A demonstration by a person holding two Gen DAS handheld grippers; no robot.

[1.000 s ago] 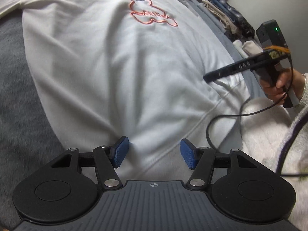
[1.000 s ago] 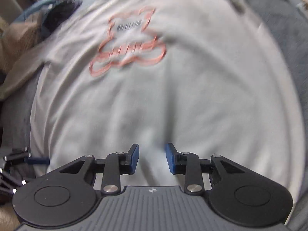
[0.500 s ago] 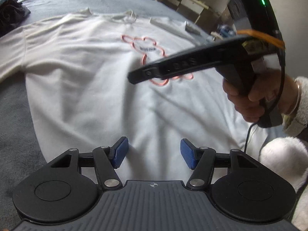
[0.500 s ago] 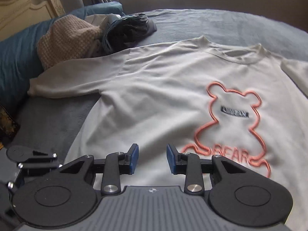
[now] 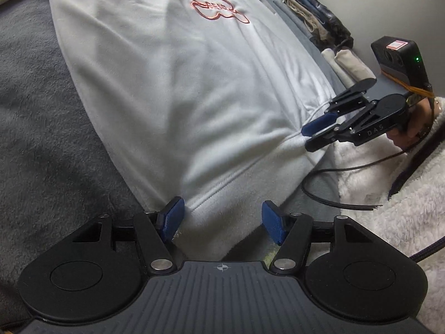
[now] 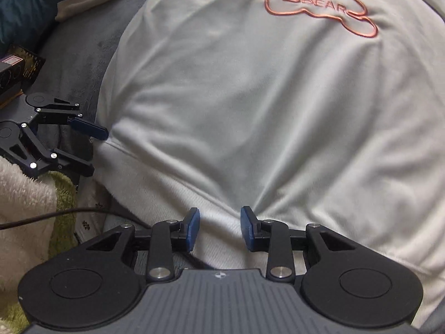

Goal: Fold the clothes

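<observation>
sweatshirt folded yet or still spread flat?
Spread flat. The sweatshirt lies front up on the blanket, bear print showing, hem unfolded. Both claws open at the hem.

both wrist views low, close over one sweatshirt (image 5: 180, 89) hem (shared)

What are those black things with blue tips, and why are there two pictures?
They are grabbing tools, like big tongs. A person holds one in each hand, and each tool has a small camera looking along its two fingers. So one picture comes from the left gripper and the other from the right gripper. Each camera also sees the other tool off to the side. A white sweatshirt with an orange bear outline lies spread on a grey blanket. Both tools sit at the sweatshirt's bottom hem with their blue pads apart, so nothing is held yet. They look ready to pinch the hem for folding.
</observation>
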